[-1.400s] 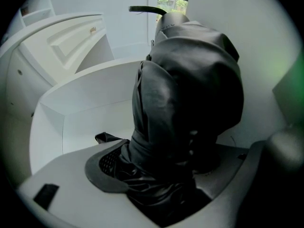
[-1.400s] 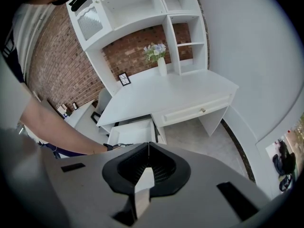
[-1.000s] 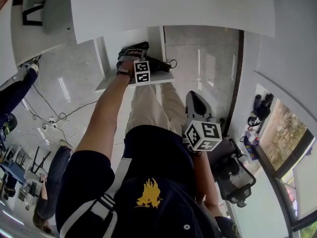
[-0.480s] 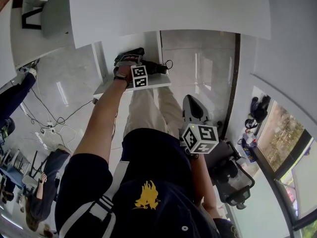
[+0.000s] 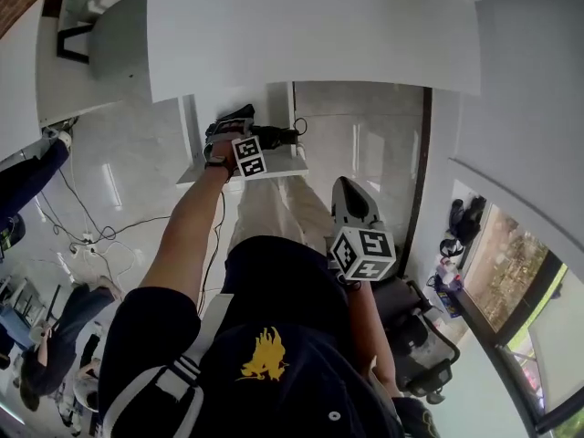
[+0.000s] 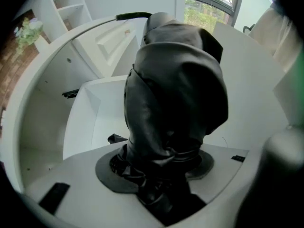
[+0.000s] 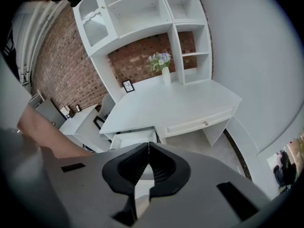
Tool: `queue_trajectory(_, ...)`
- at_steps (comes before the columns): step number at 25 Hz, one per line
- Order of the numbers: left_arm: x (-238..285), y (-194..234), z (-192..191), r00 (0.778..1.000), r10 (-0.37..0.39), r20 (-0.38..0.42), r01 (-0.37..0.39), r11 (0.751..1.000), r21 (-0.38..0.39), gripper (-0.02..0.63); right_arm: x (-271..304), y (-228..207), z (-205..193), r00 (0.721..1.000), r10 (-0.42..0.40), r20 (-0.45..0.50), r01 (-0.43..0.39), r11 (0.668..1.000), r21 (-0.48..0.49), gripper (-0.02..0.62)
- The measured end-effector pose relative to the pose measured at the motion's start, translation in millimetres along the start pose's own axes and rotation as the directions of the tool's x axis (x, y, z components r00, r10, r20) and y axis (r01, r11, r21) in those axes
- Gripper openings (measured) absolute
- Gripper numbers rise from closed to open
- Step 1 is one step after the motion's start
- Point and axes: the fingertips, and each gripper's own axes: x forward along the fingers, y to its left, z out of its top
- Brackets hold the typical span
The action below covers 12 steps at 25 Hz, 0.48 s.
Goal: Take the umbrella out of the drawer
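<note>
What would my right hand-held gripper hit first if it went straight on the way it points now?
Most likely the open drawer under the white desk: the right hand-held gripper, jaws together and empty, points down toward it. Nothing shows in between, though depth is hard to judge.

No legible text, labels, numbers or signs anywhere.

The left gripper [image 5: 235, 128], on an outstretched arm, points steeply down, its 2 jaws having just closed on the umbrella [image 6: 175, 94]; the right gripper [image 5: 349, 190], jaws together, holds nothing.
</note>
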Motion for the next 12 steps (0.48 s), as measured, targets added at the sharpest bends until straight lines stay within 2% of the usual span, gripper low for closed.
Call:
queue_trajectory(6,-34,11,-5,0.999,0.031,0.018,-0.028,0.993,-0.112,0.245,4,6,27,0.999,0.029,0.032,-0.029,0.999,-0.022,0.029)
queue_trajectory(12,-72,27,11,0.994,0.090,0.055,-0.080,0.984,-0.162,0.245,1,6,56,0.995,0.062,0.075,-0.058,0.997,-0.058,0.028)
